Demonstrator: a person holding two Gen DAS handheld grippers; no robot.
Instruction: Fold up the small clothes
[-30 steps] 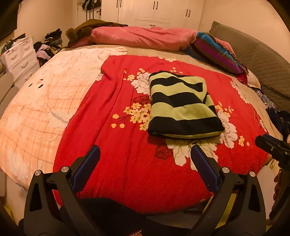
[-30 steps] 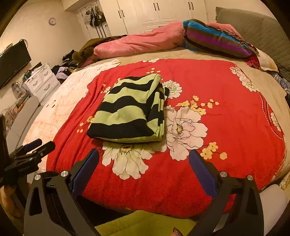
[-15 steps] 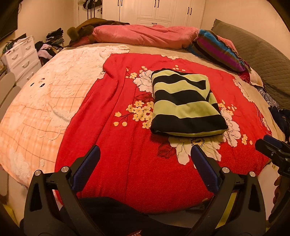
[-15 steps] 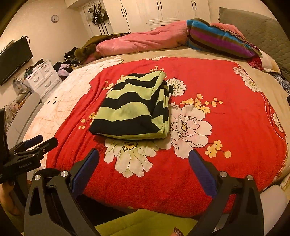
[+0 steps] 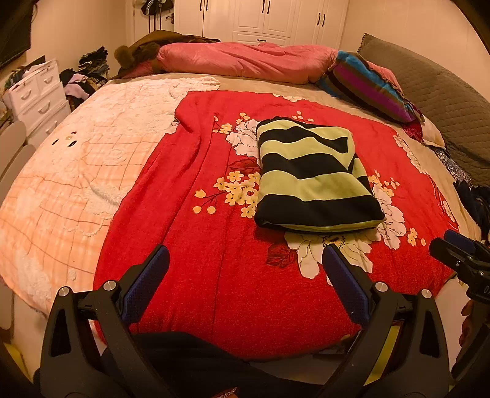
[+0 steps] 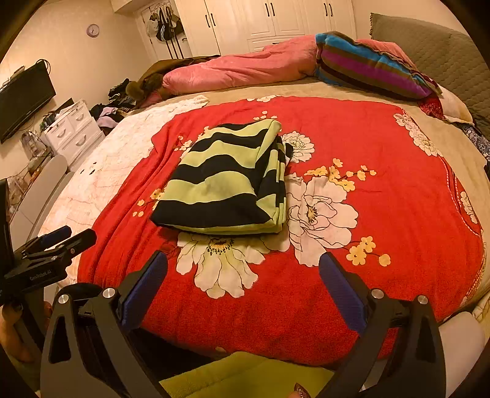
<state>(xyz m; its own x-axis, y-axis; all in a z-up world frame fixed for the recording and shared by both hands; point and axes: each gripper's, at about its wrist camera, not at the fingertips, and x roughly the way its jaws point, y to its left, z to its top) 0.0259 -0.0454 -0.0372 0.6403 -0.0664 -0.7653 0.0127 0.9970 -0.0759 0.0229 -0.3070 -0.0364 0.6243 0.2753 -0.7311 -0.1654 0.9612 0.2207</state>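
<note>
A: What fills the view?

B: A bed [image 5: 269, 87], covered in the middle by a red floral blanket [image 5: 220, 275] and on the left by a pale checked fleece throw [image 5: 76, 165].

A: And at the far end?

B: A long pink duvet roll [image 5: 245, 61] lies across the far edge, with a bright striped pillow [image 5: 367, 85] to its right and a grey quilted headboard cushion [image 5: 435, 91] beyond that. White wardrobes [image 6: 275, 18] stand behind. On the far left sits a white drawer unit [image 6: 73, 128], with a dark television [image 6: 24, 101] on the wall above it.

A: Where is the garment?

B: The green-and-black striped garment [image 5: 312, 177] lies folded into a neat rectangle on the red blanket, right of centre in the left wrist view, resting on the white flower print.

A: The tools?

B: The left gripper [image 5: 245, 266] hangs at the near edge of the bed, its blue-padded fingers spread wide with nothing between them. The right gripper [image 6: 243, 269] is likewise wide apart and empty, near the garment but not touching it.
</note>
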